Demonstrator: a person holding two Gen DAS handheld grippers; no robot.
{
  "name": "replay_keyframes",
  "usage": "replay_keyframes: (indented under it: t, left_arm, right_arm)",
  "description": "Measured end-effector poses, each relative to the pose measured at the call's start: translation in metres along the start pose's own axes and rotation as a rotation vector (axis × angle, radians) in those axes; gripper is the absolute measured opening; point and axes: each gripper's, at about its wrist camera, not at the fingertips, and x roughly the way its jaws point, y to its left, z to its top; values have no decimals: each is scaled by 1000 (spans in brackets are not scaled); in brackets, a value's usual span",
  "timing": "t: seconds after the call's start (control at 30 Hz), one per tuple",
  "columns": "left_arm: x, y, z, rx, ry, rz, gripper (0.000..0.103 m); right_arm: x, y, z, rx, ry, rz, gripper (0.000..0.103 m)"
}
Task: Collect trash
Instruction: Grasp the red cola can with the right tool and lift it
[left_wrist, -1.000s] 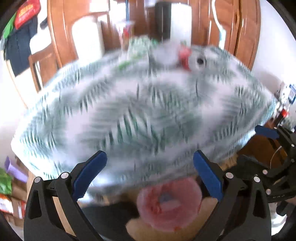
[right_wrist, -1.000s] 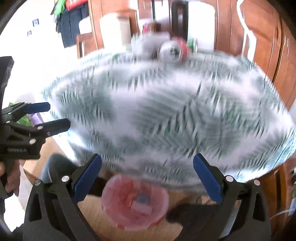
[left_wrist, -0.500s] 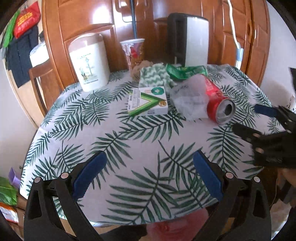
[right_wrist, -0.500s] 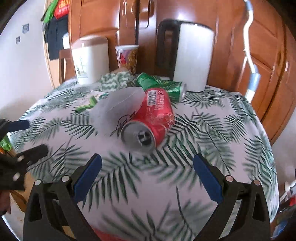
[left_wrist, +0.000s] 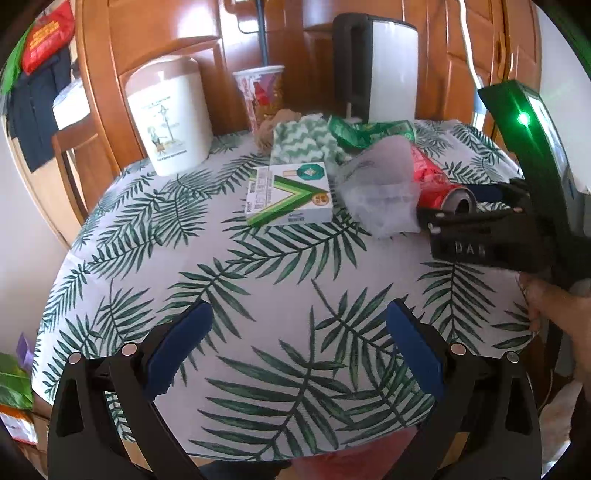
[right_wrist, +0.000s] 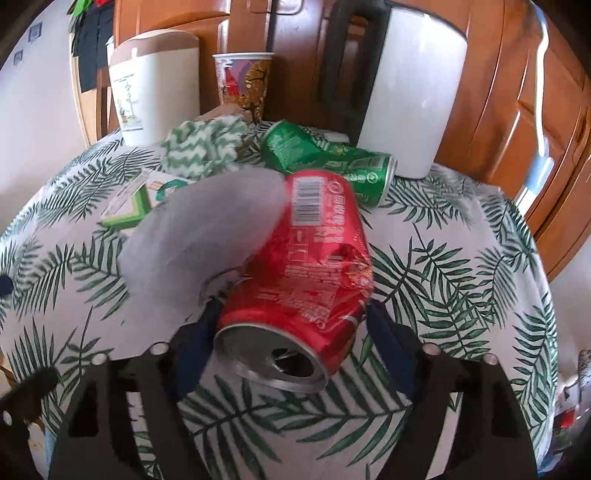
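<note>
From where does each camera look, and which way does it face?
Left wrist: on the left gripper, facing down across the table; shows its open fingers, the right gripper and a hand.
Right wrist: on the right gripper, close on the red can between its closing fingers.
Both share the red can, box, kettle.

Right hand-held gripper (right_wrist: 291, 325) jaws, just closing, straddle dented red can (right_wrist: 306, 266) lying on table (right_wrist: 461, 258); contact unclear.

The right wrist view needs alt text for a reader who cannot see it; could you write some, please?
The right gripper straddles a dented red can lying on a palm-leaf tablecloth, its jaws having just been closing. Behind lie a green can and a white kettle.
</note>
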Motion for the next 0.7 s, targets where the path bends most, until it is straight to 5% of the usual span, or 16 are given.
replay_keyframes:
  t: [0.4,0.7]
  left_arm:
    - [7,-41,20,49,-14,-56,97]
    - [45,-86,66,78,-4,-78,97]
  right_arm:
    - [-36,-57,-52,53,-23,-89,75]
    - [-37,-69,-53,56,-38,-86,75]
